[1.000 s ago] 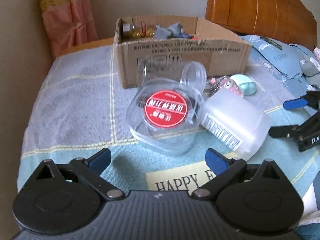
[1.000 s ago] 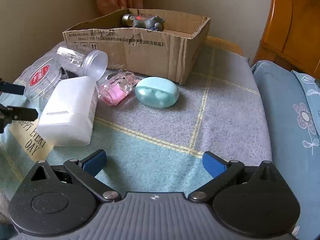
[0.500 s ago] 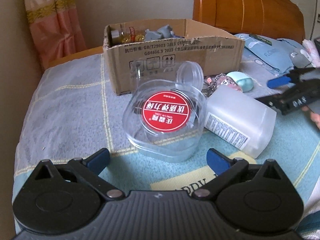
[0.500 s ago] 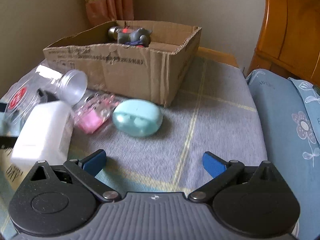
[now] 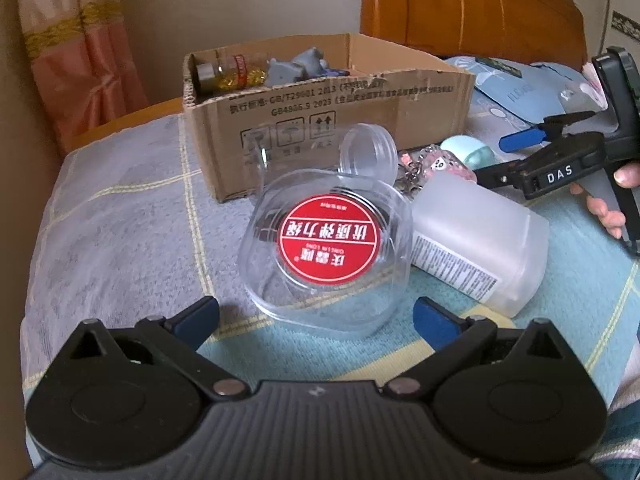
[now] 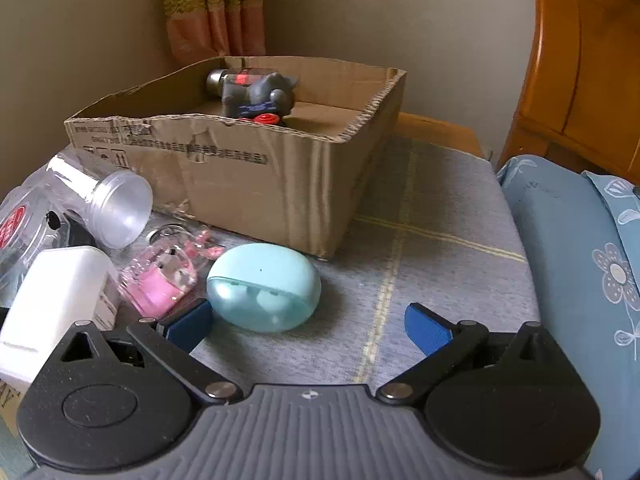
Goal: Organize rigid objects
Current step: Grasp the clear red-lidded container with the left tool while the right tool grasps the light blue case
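A clear plastic tub with a red round label (image 5: 328,244) lies on the bed cover just ahead of my open left gripper (image 5: 316,318). Beside it lie a white plastic bottle (image 5: 480,236) (image 6: 56,300), a clear jar (image 5: 368,152) (image 6: 104,200), a pink keychain charm (image 6: 160,280) and a mint-green oval case (image 6: 264,286). My right gripper (image 6: 308,322) is open, its left finger (image 6: 188,326) close to the green case; it also shows in the left wrist view (image 5: 532,152). The cardboard box (image 5: 352,120) (image 6: 248,176) behind holds a grey toy (image 6: 256,96) and a small bottle (image 5: 228,72).
A wooden headboard (image 5: 472,8) and blue floral pillows (image 6: 580,248) lie to the right. A pink curtain (image 5: 76,48) hangs at the back left. The bed cover's left edge drops off near the wall.
Both grippers have moved forward. The left is closer to the clear tub. The right has come up to the green case, which now sits by its left finger.
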`<state>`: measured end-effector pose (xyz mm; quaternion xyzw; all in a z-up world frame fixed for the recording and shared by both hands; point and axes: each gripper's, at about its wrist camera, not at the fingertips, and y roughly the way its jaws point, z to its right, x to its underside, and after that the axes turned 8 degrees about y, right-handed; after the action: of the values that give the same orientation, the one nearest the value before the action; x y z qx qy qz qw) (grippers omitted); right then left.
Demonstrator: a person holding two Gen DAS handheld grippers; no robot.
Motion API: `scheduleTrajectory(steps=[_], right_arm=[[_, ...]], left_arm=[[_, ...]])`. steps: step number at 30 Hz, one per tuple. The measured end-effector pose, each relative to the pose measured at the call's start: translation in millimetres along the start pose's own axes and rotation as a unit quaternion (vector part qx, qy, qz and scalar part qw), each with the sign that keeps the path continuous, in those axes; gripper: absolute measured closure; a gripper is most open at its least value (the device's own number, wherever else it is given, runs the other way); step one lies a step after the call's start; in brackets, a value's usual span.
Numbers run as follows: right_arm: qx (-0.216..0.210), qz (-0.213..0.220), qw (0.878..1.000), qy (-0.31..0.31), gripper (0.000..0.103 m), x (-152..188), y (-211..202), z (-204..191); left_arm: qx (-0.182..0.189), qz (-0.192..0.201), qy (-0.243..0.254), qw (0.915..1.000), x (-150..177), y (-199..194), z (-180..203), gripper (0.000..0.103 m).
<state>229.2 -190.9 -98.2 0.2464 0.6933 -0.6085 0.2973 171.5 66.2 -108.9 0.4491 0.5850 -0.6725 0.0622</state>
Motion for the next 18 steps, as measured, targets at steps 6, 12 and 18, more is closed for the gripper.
scheduleTrajectory(steps=[6, 12, 18], right_arm=[[0.003, 0.004, 1.000, 0.003, 0.000, 3.1, -3.0, 5.4], [0.001, 0.002, 1.000, 0.000, 0.000, 0.8, -0.8, 2.0], [-0.014, 0.005, 0.999, -0.031, 0.001, -1.9, 1.6, -9.6]], left_arm=[[0.005, 0.008, 0.021, 0.9997, -7.5, -2.0, -1.6, 0.008], [0.012, 0.020, 0.028, 0.9993, -13.1, -5.0, -4.5, 0.022], [0.026, 0.019, 0.014, 0.9994, -13.5, -4.9, -5.2, 0.030]])
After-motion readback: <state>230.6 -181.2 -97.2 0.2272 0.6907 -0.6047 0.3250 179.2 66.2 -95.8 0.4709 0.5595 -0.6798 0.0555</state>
